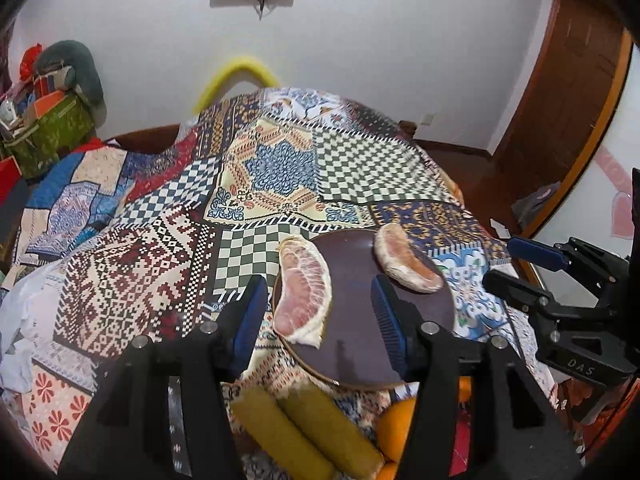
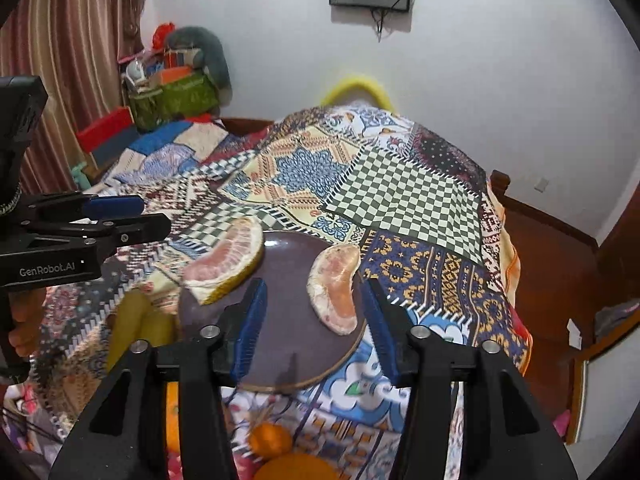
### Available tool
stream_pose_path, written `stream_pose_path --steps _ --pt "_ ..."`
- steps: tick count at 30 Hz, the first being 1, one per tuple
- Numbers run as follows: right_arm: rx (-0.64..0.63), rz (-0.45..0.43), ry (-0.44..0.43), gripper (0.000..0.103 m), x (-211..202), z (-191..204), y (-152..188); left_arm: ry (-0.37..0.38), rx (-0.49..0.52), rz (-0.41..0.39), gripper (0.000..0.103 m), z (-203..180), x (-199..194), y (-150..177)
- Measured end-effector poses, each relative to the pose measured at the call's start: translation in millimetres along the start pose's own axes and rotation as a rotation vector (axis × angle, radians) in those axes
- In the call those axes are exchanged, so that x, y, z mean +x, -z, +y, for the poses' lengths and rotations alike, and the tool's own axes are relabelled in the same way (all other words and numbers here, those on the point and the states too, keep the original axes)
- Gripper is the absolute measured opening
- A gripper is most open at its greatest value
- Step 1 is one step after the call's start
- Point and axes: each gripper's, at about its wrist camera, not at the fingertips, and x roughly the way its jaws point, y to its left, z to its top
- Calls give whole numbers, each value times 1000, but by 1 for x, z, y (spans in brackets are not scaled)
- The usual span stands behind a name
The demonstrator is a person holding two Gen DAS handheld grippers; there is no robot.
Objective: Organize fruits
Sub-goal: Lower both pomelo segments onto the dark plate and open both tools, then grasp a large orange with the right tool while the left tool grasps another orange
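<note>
A dark brown round plate (image 1: 360,344) (image 2: 288,280) lies on the patchwork cloth. Two peeled pink pomelo wedges rest on it, one at its left rim (image 1: 304,292) (image 2: 228,264) and one at its right rim (image 1: 408,260) (image 2: 336,288). My left gripper (image 1: 320,320) hovers open above the left wedge, and its blue pads touch nothing. My right gripper (image 2: 316,320) hovers open beside the right wedge, also empty. Each gripper shows in the other's view, the right gripper (image 1: 512,266) and the left gripper (image 2: 148,216).
Two yellow-green bananas (image 1: 304,432) (image 2: 136,328) and several oranges (image 1: 396,428) (image 2: 272,438) lie near the front edge, below the plate. The patterned cloth (image 1: 280,168) covers the whole table. A cluttered pile of boxes (image 2: 172,92) stands at the far left, and a wooden door (image 1: 568,92) is on the right.
</note>
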Motion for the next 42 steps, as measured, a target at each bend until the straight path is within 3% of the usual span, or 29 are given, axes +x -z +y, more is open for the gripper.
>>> stream_pose_path --steps 14,18,30,42 --pt "91 11 3 51 -38 13 62 0 23 15 59 -18 -40 53" --pt "128 21 32 51 -45 9 84 1 17 14 68 -21 -45 69" --pt "243 68 3 55 -48 -1 132 22 25 110 69 -34 -23 110" --pt "243 118 -36 55 -23 -1 137 85 50 161 69 -56 -2 117"
